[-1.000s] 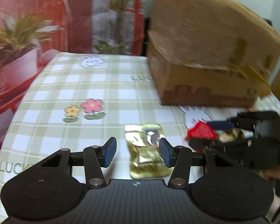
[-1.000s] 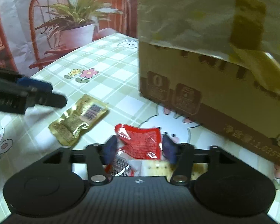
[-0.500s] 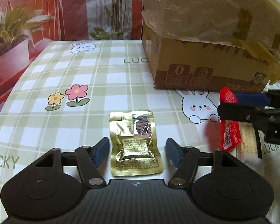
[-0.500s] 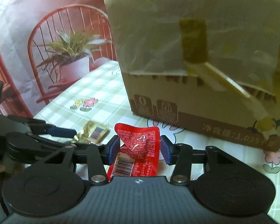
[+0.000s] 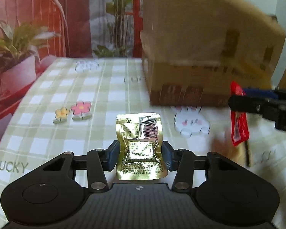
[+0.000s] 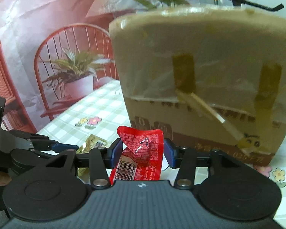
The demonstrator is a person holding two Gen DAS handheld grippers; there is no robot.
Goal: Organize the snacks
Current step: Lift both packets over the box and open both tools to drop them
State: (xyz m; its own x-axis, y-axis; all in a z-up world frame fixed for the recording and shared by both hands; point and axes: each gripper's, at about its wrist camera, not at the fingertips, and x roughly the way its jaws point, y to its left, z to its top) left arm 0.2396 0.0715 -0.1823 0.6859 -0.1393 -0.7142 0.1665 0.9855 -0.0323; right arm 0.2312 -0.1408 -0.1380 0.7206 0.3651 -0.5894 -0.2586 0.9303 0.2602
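Gold snack packet (image 5: pixel 141 147) between left gripper (image 5: pixel 141 155) fingers, closing on it, pads touching, in front of cardboard box (image 5: pixel 206 57). Right gripper (image 6: pixel 142 151) fingers clenched on red snack packet (image 6: pixel 141 148), lifted off checkered surface (image 5: pixel 66 133) near box front.

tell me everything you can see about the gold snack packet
The gold snack packet is a small shiny foil pouch, crinkled, with fine dark print and a barcode near its top right corner. It stands upright between the blue pads of the left tongs, which are closing on its sides so the foil pinches inward at mid-height. Whether its bottom edge rests on the checked tablecloth is unclear. From the right wrist view only a corner shows.
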